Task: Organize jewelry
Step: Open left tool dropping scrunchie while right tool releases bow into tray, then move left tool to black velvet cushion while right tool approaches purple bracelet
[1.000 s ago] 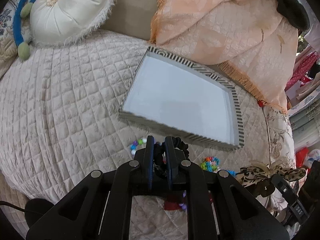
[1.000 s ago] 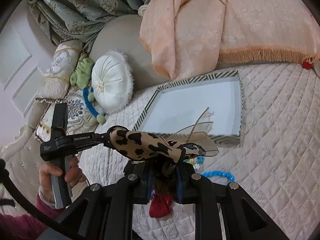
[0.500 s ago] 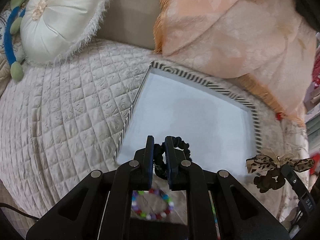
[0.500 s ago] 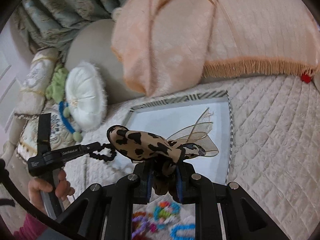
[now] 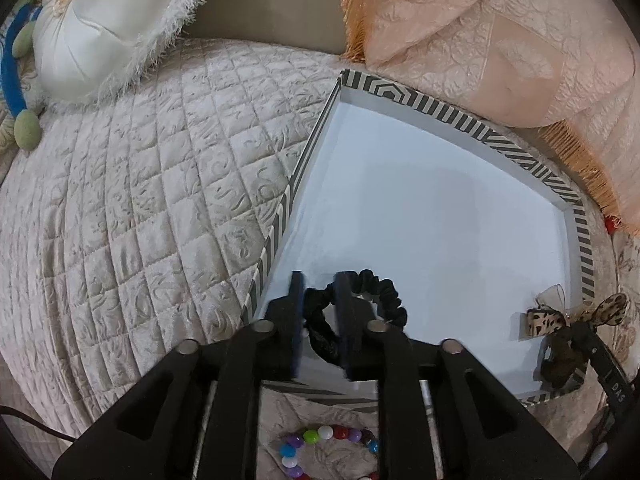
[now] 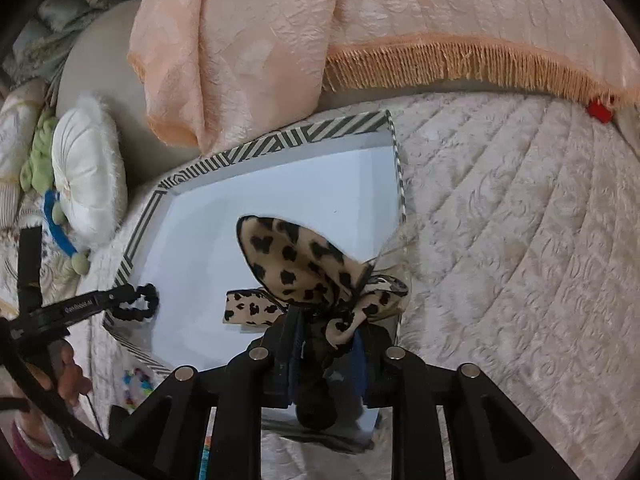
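A shallow tray [image 5: 436,110] with a black-and-white striped rim and a pale blue floor lies on the quilted bed; it also shows in the right wrist view [image 6: 276,140]. My left gripper [image 5: 319,294] is shut on a black scrunchie [image 5: 384,290] and holds it over the tray's near left corner; the scrunchie also shows in the right wrist view [image 6: 142,304]. My right gripper [image 6: 326,334] is shut on a leopard-print bow hair tie [image 6: 296,264] over the tray's near right corner; the bow also shows in the left wrist view [image 5: 576,316].
A beaded bracelet [image 5: 320,446] lies on the quilt just in front of the tray, with more beads [image 6: 138,384] at its left. A peach fringed throw [image 5: 500,40] drapes behind the tray. A round white cushion [image 5: 104,24] sits far left.
Both grippers have moved forward and down over the tray, each carrying its hair tie. The tray now looms larger and the beads have slid behind the fingers.
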Tool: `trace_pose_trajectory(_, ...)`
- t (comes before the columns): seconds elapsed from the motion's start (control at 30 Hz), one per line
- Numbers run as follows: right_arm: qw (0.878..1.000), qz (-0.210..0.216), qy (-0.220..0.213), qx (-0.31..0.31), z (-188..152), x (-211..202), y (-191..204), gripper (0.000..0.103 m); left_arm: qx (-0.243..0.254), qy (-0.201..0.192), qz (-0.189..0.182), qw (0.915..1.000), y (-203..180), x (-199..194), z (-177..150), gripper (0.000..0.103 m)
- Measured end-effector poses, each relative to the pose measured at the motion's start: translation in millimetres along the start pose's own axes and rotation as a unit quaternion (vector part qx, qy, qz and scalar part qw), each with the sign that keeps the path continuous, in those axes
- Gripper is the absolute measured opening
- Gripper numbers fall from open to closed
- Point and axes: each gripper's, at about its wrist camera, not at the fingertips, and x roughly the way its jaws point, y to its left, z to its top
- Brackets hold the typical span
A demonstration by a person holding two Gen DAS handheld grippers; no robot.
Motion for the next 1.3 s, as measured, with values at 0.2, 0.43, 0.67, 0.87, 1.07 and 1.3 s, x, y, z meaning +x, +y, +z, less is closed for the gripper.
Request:
trace_pose_trajectory(0.2,0.998,-0.026,-0.034,-0.040,-8.3,-32.1,13.9,0.054,-0.003,-0.015,-0.014,0.9998,2.8,-20.2,-5.8,0.053)
trace_pose_trajectory(0.43,0.997,-0.030,-0.041,-0.049,-29.4,-59.0,25.6,0.054,0.010,-0.037,0.005,0.9992,3.3,-51.0,-24.0,0.054)
trace_pose_trajectory(0.67,0.994,-0.033,-0.063,-0.080,-53.2,-85.1,55.9,0.054,0.027,-0.083,0.020,0.9959,0.0,-86.0,-52.9,0.054)
trace_pose_trajectory(0.87,0.993,-0.016,-0.082,-0.081,-70.5,-108.9,74.6,0.054,0.035,-0.111,0.030,0.9927,0.1,-110.1,-76.7,0.054)
trace_pose_trajectory(1.07,0.991,-0.020,-0.102,-0.079,-86.2,-132.1,86.3,0.054,0.038,-0.143,0.027,0.9886,-0.8,-141.0,-102.7,0.054)
trace_pose_trajectory(1.3,0.990,-0.029,-0.111,-0.078,-99.0,-148.3,95.7,0.054,0.054,-0.166,0.024,0.9843,-8.5,-167.1,-127.4,0.054)
